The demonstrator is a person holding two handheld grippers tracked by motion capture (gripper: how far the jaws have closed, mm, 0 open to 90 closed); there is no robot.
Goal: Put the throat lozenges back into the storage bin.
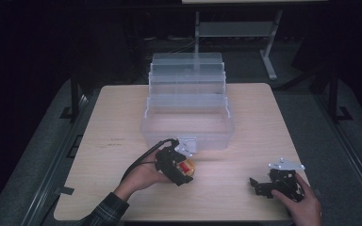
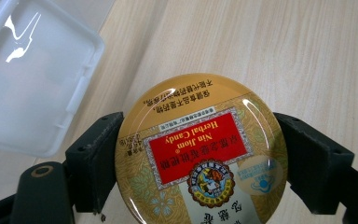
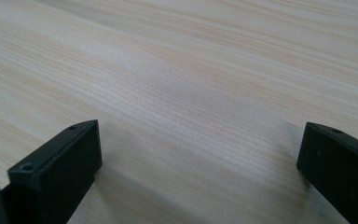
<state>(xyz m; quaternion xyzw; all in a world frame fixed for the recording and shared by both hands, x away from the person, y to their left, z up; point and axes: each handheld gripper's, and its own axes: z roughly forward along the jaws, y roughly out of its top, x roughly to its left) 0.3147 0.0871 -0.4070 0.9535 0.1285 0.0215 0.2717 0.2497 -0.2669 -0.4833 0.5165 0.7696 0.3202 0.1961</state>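
Note:
A round gold candy tin (image 2: pixel 200 154) with a red label reading "Nin Jiom Herbal Candy" sits between the two black jaws of my left gripper (image 2: pixel 198 161), which is shut on its sides. From above, the tin (image 1: pixel 186 167) and my left gripper (image 1: pixel 176 167) are just in front of a clear plastic tiered box (image 1: pixel 188 106) standing open at the table's middle. My right gripper (image 1: pixel 261 186) rests low at the table's front right, held by a hand. Its jaws stand wide apart over bare wood (image 3: pixel 196 135) with nothing between them.
The light wooden table (image 1: pixel 122 122) has free room left and right of the box. A corner of the clear box (image 2: pixel 32 88) lies close to the tin in the left gripper view. Dark floor and a metal stand (image 1: pixel 268 52) lie beyond the far edge.

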